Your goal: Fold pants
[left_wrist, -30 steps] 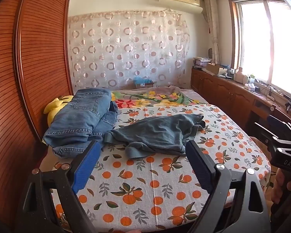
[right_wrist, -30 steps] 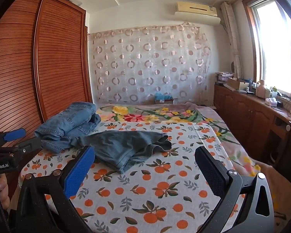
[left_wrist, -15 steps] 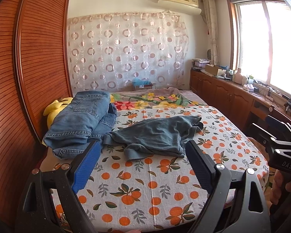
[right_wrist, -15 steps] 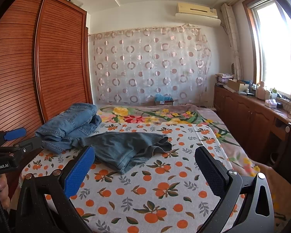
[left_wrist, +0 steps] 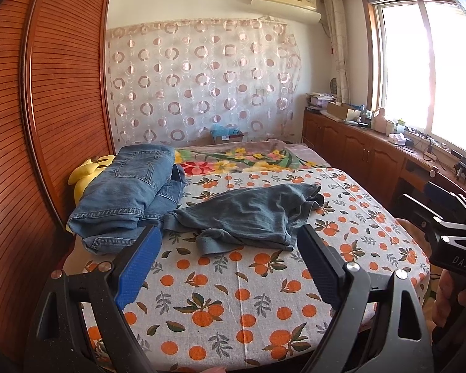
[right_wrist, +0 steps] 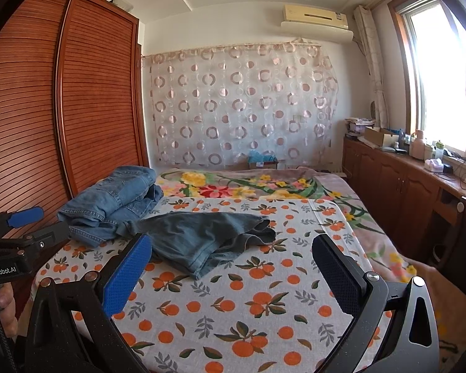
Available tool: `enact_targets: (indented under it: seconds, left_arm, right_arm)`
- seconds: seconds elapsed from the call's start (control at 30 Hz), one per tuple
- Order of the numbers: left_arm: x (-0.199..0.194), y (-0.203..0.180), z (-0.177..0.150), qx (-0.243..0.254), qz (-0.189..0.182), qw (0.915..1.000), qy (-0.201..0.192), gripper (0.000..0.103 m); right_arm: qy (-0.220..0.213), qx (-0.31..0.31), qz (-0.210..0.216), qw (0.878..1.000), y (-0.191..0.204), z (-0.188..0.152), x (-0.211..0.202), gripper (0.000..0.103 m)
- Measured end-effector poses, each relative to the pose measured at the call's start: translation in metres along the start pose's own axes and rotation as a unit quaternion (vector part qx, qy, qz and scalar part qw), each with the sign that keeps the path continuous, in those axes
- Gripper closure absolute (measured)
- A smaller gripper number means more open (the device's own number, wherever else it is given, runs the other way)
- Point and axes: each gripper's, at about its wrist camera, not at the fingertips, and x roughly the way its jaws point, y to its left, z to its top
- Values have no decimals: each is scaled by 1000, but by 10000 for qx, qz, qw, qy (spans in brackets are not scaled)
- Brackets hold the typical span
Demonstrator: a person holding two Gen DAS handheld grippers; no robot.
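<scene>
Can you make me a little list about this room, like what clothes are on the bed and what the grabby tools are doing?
Bed cover: white with oranges and leaves
Crumpled pants: dark blue-grey, unfolded, middle of the bed
Jeans pile: light blue denim, stacked left of the crumpled pants
Left tool: open, holding nothing, above the bed's near end
Right tool: open, holding nothing
Folding: not started

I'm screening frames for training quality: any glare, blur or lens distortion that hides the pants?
Left wrist view: the window is blown out white, the wardrobe bows from fisheye, yet the dark pants are sharp and evenly lit. Right wrist view: same window glare at the right edge, dark corner vignetting, pants crisp between the open right gripper.
</scene>
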Motion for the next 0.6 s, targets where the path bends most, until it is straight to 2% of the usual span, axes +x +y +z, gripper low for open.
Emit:
enact_targets:
  seconds: [0.6]
  left_arm:
    - [2,-2,-3,-6,-16,10000,13,13]
  right_arm:
    - [2,30,2,10000,-2,-1,-1,0]
